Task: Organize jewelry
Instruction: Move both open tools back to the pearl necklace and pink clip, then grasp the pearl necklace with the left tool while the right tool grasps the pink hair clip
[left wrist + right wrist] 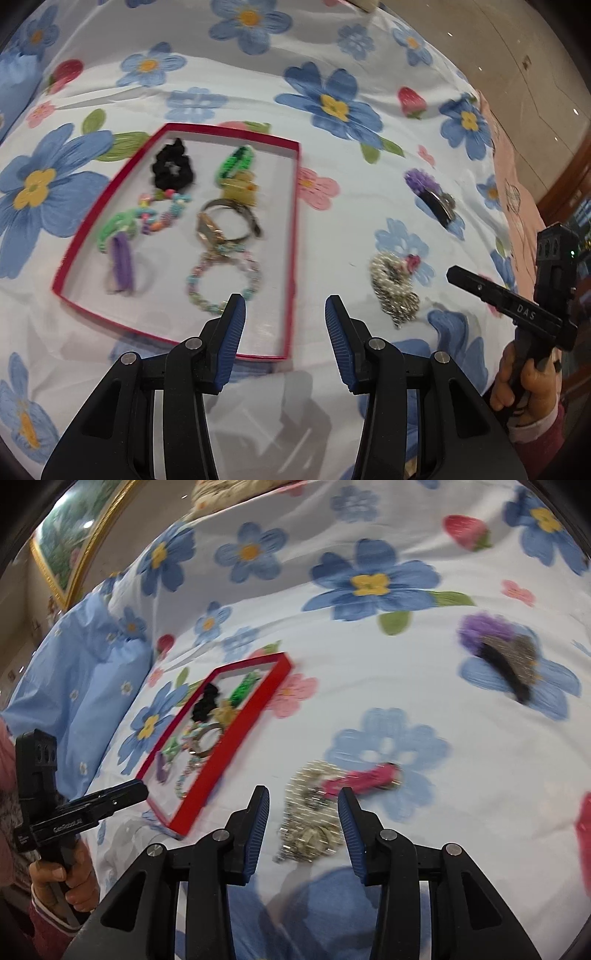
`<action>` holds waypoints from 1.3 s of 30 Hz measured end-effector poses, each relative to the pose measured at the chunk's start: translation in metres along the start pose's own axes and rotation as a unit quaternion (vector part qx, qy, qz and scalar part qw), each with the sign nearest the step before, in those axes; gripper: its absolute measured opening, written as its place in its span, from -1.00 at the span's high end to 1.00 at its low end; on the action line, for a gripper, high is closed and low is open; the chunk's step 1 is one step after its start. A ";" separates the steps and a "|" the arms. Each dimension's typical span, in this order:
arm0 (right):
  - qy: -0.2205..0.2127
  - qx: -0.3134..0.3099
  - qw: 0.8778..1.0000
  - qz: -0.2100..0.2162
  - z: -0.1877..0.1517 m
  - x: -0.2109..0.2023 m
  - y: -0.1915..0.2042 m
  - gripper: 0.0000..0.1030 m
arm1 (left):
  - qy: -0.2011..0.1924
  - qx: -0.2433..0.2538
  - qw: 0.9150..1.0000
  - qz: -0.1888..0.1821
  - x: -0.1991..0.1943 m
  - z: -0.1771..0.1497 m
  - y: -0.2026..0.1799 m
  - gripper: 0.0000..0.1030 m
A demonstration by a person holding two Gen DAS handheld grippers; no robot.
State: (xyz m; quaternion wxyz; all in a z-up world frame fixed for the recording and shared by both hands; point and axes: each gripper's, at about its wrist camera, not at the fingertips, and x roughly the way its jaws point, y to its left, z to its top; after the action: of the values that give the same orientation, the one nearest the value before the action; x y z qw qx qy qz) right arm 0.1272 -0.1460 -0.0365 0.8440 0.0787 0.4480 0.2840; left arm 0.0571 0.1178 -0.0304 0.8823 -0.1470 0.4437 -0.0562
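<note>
A shallow red-rimmed box lies on the flowered bedsheet and holds a black scrunchie, a green band, a yellow clip, bead bracelets, a watch and a purple tie. My left gripper is open and empty above the box's near right corner. Right of the box lie a silver chain pile with a pink piece and a purple-and-black hair clip. My right gripper is open, with the silver chain pile between and just beyond its fingers. The box shows at left there.
The flowered sheet covers the bed. A light blue pillow lies at the left, and a framed picture hangs beyond it. The floor shows past the bed's right edge. The pink piece touches the chain.
</note>
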 end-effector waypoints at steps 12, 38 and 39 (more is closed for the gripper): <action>-0.006 0.035 0.999 -0.013 -0.011 -0.014 -0.037 0.14 | 0.025 0.032 0.999 -0.008 0.019 -0.004 -0.035 0.15; 0.090 -0.307 0.947 -0.024 0.017 0.064 -0.005 0.17 | 0.058 0.056 0.997 -0.006 0.060 0.015 -0.056 0.15; 0.091 -0.305 0.948 -0.020 0.018 0.064 -0.004 0.44 | 0.060 0.059 0.996 -0.006 0.063 0.017 -0.058 0.13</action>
State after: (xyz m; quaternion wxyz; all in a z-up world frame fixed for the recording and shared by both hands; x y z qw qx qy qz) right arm 0.1716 -0.1122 -0.0729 0.7889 -0.2177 0.4160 0.3965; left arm 0.1100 0.0515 -0.0515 0.8610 -0.0935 0.4905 -0.0965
